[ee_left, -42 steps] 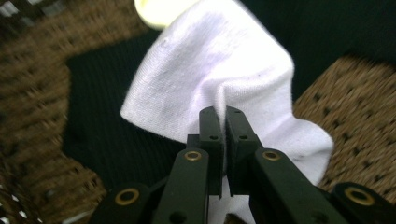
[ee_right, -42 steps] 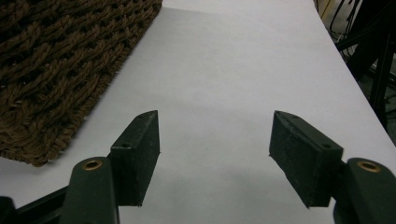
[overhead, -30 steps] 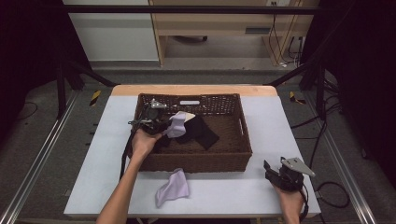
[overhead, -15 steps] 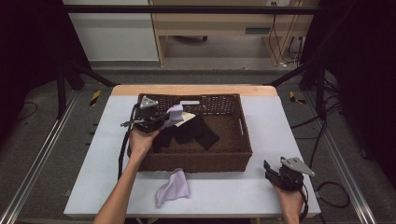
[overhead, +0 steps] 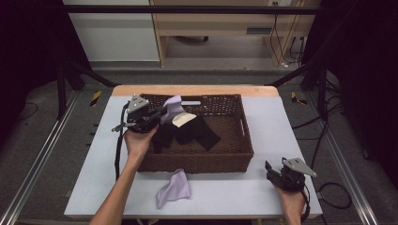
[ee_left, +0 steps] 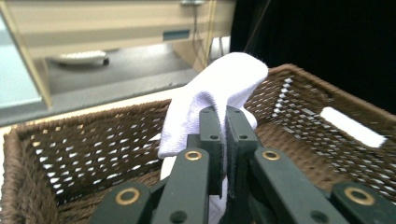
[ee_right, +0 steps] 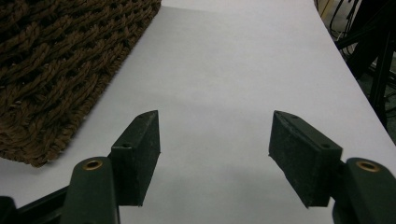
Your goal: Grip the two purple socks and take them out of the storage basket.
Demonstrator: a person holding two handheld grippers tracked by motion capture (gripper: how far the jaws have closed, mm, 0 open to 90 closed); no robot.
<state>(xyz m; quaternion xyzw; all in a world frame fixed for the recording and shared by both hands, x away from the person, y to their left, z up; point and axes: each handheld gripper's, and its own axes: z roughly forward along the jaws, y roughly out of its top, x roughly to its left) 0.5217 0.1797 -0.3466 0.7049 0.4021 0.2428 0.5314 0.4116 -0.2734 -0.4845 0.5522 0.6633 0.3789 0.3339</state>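
High view: wicker basket sits mid-bench. Left gripper is over the basket's left-rear corner, jaws pinched tight on a pale lavender sock. The sock's long axis runs up and toward the basket's back wall, free end folded over above the jaws. Left gripper view: the sock drapes over the closed jaw tips, basket rim behind. Black cloths plus a cream piece lie inside the basket. A second lavender sock lies flat on the bench just in front of the basket. Right gripper is off the basket's front-right corner, jaws wide apart w/ nothing between; right gripper view shows bare bench there.
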